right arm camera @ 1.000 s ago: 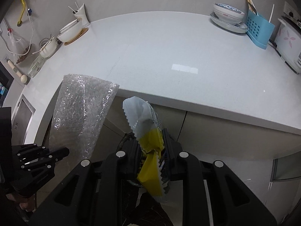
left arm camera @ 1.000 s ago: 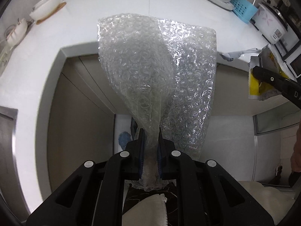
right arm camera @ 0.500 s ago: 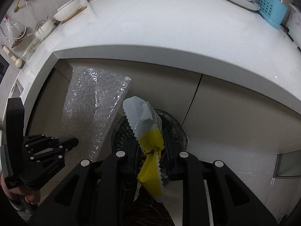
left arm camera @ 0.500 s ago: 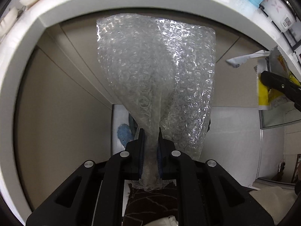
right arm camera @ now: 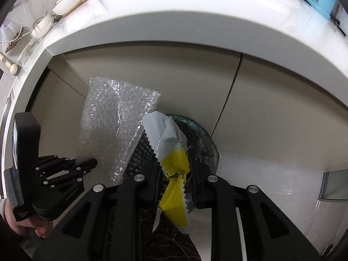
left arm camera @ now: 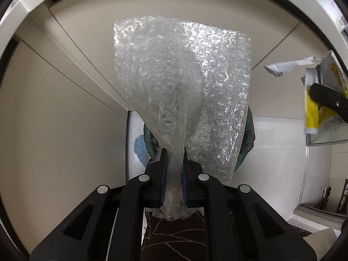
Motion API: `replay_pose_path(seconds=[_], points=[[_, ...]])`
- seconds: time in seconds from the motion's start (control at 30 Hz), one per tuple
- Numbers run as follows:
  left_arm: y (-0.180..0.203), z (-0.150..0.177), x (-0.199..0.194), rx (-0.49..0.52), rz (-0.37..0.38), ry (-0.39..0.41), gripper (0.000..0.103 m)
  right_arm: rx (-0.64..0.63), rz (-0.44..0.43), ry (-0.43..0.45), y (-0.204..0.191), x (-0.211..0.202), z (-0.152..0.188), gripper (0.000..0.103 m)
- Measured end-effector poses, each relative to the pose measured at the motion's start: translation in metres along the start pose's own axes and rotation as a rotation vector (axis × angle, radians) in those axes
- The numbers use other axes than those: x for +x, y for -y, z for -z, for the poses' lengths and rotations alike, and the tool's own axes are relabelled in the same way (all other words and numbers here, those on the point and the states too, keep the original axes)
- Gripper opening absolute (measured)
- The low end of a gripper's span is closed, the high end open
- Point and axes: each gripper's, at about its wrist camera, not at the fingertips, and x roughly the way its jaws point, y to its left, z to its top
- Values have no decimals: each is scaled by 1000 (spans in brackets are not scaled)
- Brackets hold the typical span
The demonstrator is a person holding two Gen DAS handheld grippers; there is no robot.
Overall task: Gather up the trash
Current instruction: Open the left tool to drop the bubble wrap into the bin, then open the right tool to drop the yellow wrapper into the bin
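My left claw (left arm camera: 173,152) pinches the bubble wrap (left arm camera: 182,91); my right claw (right arm camera: 175,152) clamps a yellow-and-white wrapper (right arm camera: 174,163), both above the mesh bin (right arm camera: 195,134).

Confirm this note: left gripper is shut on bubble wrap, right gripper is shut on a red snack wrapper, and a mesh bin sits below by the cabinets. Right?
One error: the wrapper is yellow and white, not red, as the right wrist view shows. The rest holds: the left gripper is shut on the bubble wrap, the right gripper on the wrapper, and the mesh bin sits below by the cabinets.
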Motion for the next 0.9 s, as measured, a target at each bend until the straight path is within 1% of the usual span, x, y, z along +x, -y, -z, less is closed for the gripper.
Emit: replay_pose_path(seconds=[0.13,0.27,0.33,0.4,0.5,0.6,0.63,0.67,0.73,0.8,0.83,0.9], points=[[8,-8,3,17,5,-9,13,-1,0,-5,-4,0,5,20],[12,-15,3,32,-9,-7,19,10,-3,-8,-4,-1,13,20],[11,-16,1,30,1,-6,21,17,-3,-10,-3,-2,17,20],[12,-20,1,29,-8,-2,31,22,-2,-16,-3,-1,22,20],[16,-24,1,31,-8,4,35,22,1,-22,-9,2,26,20],[17,-27,-1,33,-13,24,44,21,1,-23,-8,2,26,20],[17,-28,-3,32,-12,29,46,22,2,-24,-10,2,27,20],[16,-30,-5,29,-9,33,49,23,0,-24,-11,2,28,20],[13,-30,-11,15,-3,46,54,23,-1,-21,-13,2,30,20],[7,-31,-22,-5,5,65,63,20,-8,-15,-9,1,25,20],[3,-27,-26,-14,11,77,64,19,-12,-11,-5,-2,26,20],[-2,-29,-40,-28,13,106,74,13,-23,-3,-4,-2,28,20]])
